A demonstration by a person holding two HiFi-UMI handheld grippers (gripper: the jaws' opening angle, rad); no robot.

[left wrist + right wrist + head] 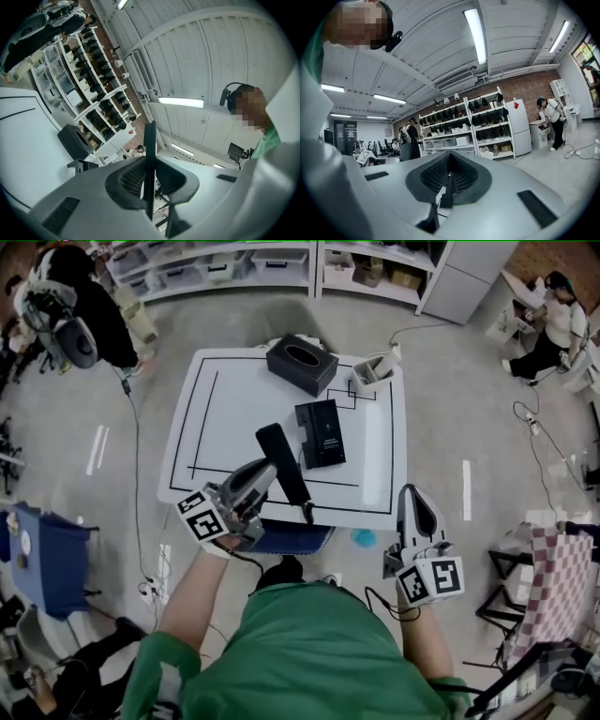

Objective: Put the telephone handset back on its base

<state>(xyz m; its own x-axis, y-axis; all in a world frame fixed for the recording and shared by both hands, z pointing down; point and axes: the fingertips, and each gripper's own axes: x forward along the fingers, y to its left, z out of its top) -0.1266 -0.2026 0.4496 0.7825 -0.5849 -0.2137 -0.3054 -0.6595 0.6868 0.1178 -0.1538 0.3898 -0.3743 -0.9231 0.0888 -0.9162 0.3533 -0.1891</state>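
The left claw (pixel 269 471) is closed on the black telephone handset (pixel 284 468). In the left gripper view, the two jaws of this claw (pixel 150 180) press on both sides of the handset (pixel 150 140), which shows there edge-on as a thin dark bar rising out between them. The claw takes the handset around its middle part. One end points away from the person and the other end reaches back past the claw to the near edge of the desk (pixel 234 395). The handset is lifted over the near part of the desk and is not lying on its base.

Just beside the left claw, on its right side and a little farther from the person, the black base (pixel 322 433) lies flat on the white desk. The handset is near its left edge, but I cannot tell if they touch. Farther beyond the claw, near the far edge of the desk, stands a black tissue box (pixel 302 363). To the right of this box there is a small grey holder (pixel 373 371) at the far right corner.

Well apart to the right, the right claw (pixel 413 501) is off the desk, just beside its near right corner. The right gripper view shows the jaws of this claw (pixel 449 180) together, with nothing held between them.
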